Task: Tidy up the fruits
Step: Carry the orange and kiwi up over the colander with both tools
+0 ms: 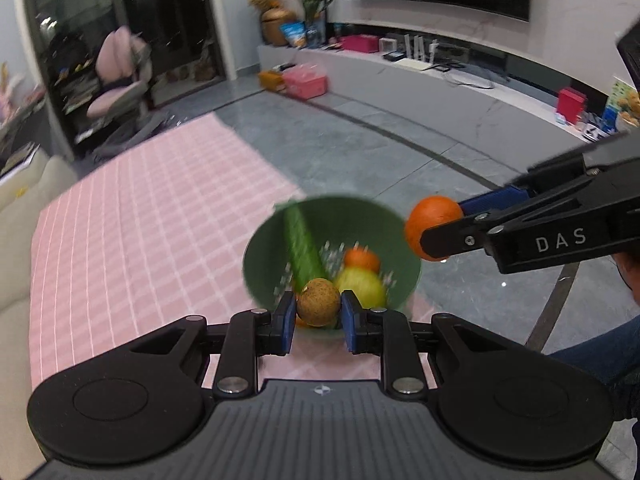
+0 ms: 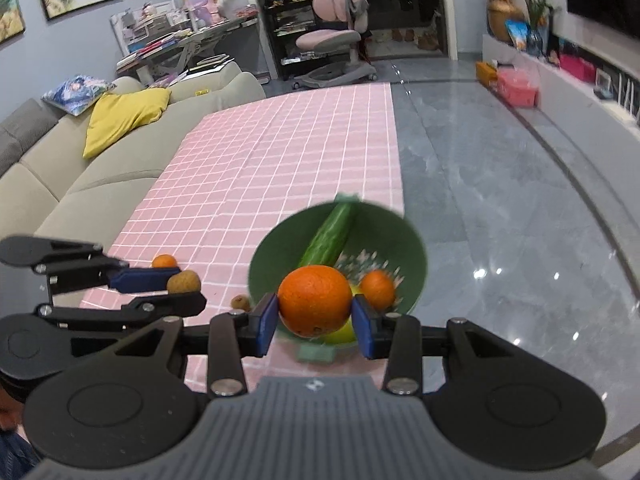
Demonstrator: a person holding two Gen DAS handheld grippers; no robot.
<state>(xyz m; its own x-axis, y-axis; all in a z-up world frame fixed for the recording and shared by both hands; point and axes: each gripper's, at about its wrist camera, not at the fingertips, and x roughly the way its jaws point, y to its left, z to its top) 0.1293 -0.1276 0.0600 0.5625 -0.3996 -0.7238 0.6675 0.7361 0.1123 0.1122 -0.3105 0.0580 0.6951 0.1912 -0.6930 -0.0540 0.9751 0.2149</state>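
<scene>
A: What's the left gripper (image 1: 318, 312) got?

B: A brown fruit (image 1: 318, 302), round and speckled, pinched between its two blue pads (image 1: 286, 316). In the right wrist view the same gripper (image 2: 182, 290) comes in from the left with that fruit (image 2: 184, 282) at its tip.

A: And the right gripper (image 2: 314, 318)?

B: Closed on an orange (image 2: 314, 300), pads touching it on both sides. From the left wrist view it (image 1: 440, 228) reaches in from the right, with the orange (image 1: 434, 226) at its tip.

A: Where's the bowl (image 2: 280, 252)?

B: Green, straight ahead of both grippers and below them. Its image is blurred. It sits at the right edge of the pink checked cloth (image 2: 260, 160).

A: What's in it?

B: A cucumber (image 2: 328, 236) leaning up against the far wall, a small orange (image 2: 378, 288) just right of the held one, and a yellow-green fruit (image 1: 362, 286) beyond the left gripper's right pad.

A: Anything loose on the cloth?

B: Left of the right gripper: another small orange (image 2: 164, 261) beyond the left gripper's fingers, and a small brown fruit (image 2: 240, 302) near the bowl's left side.
</scene>
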